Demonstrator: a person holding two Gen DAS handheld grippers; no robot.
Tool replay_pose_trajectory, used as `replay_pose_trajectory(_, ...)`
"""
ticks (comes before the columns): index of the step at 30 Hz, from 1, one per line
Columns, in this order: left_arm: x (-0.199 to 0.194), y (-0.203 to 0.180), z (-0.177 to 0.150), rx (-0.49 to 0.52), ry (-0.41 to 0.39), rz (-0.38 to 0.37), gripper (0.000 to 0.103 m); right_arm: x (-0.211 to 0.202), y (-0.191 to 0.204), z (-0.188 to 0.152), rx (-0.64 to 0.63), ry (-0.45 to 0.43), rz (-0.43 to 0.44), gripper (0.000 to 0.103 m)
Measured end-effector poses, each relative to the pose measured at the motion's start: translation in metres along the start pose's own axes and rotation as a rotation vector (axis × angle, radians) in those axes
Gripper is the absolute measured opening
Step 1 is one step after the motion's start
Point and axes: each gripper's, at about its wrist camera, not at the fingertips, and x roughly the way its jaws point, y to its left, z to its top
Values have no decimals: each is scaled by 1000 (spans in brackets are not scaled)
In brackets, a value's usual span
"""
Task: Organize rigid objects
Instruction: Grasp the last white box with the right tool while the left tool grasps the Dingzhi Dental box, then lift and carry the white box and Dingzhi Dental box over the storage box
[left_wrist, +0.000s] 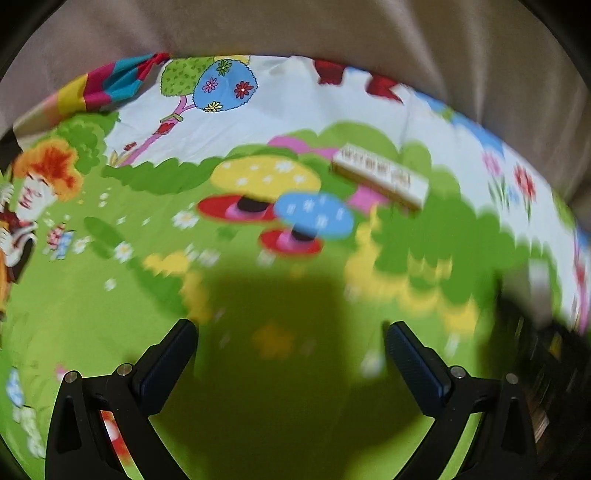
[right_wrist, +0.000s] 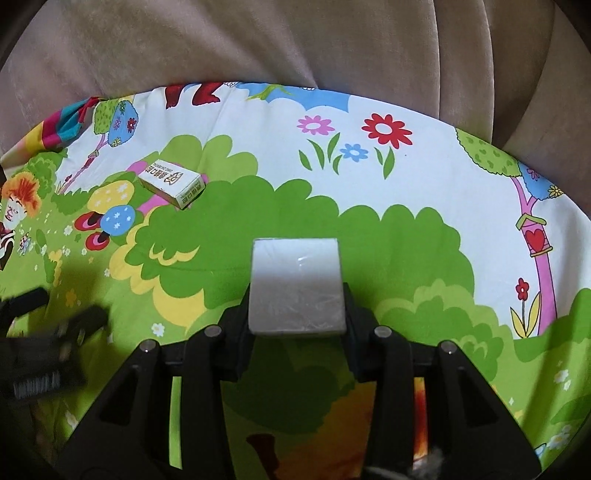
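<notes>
**Insp. A:** Left wrist view first. What have you got?

**Insp. B:** Left gripper, jaws wide apart, nothing btwn them, only its own shadow on the cloth. Frame is blurred. Surface is a bright cartoon-print cloth w/ green bushes, mushrooms and flowers, over what I take to be a tabletop. Beige curtain behind. One item lying loose: a small flat white cardboard box with printed lettering, up ahead and right of centre, well apart from the jaws. Dark blurred shape at far right edge; prob. the other tool, can't confirm.

**Insp. A:** Right wrist view?

**Insp. B:** Right gripper, jaws closed on a pale grey-white rectangular block in clear wrap, pads pressed on both its sides. Block sits square in the grip, far end poking out over the green bush print. Whether it's lifted or resting on the cloth, can't tell. Same printed box seen far left, flat on the cloth, untouched. Left gripper shows as a dark blur at lower left edge.

**Insp. A:** Progress?

**Insp. B:** My judgement: early to mid. One item secured, not yet placed. Box not yet collected. No bin, tray or set-down spot visible in either view, so destination unknown. Left tool free, likely to take the box.
</notes>
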Motion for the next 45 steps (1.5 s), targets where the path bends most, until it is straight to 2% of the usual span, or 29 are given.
replay_pose_trajectory(3,9,0,28,-235,-8,-79,103,2,1,1,-1,1,-1,45)
replay_pose_trajectory(5,19,-8,49,-360,13,-99,103,2,1,1,0,1,0,45)
replay_pose_trajectory(7,28,-21,67,-413,25,-97,103,5,4,2,-4,2,-5,45)
replay_pose_trajectory(8,35,-37,82,-343,37,-53,103,6,3,3,5,2,-8,44)
replay_pose_trajectory(11,55,-63,105,-228,48,52,103,6,-7,3,51,0,31,45)
replay_pose_trajectory(12,67,-64,107,-212,95,89,103,6,-5,3,43,1,21,45)
replay_pose_trajectory(13,70,-69,108,-171,88,142,103,6,-3,2,31,2,8,45)
replay_pose_trajectory(14,73,-70,107,-146,98,157,103,6,-2,2,25,4,3,45)
replay_pose_trajectory(17,66,-64,96,-64,54,112,101,4,-3,1,31,3,10,45)
replay_pose_trajectory(19,55,-56,86,25,25,68,88,3,-3,0,31,3,9,45)
replay_pose_trajectory(21,44,-43,75,92,-4,26,61,2,-3,-1,30,2,8,45)
replay_pose_trajectory(22,39,-33,70,121,-5,-3,58,2,-4,-1,30,2,8,45)
replay_pose_trajectory(26,27,6,58,191,1,-69,59,1,-4,-1,30,2,8,45)
replay_pose_trajectory(29,34,12,71,163,32,-106,80,1,-4,-1,32,2,9,46)
replay_pose_trajectory(31,41,2,82,170,29,-108,81,2,-4,-2,33,2,9,46)
replay_pose_trajectory(34,54,-30,90,301,-7,-67,81,3,-4,-1,33,3,9,46)
replay_pose_trajectory(35,52,-41,87,361,-42,-77,71,3,-4,-1,33,3,9,46)
replay_pose_trajectory(36,48,-44,84,383,-51,-85,53,3,-4,-1,34,3,10,46)
replay_pose_trajectory(38,41,-49,75,416,-45,-124,32,2,-4,-1,34,3,10,46)
replay_pose_trajectory(40,35,-49,64,445,-65,-108,32,1,-3,-2,31,3,7,46)
replay_pose_trajectory(43,23,-31,43,439,-61,-175,32,1,-5,-1,39,2,17,46)
replay_pose_trajectory(45,20,-22,40,445,-57,-194,32,0,-8,-1,51,-2,33,47)
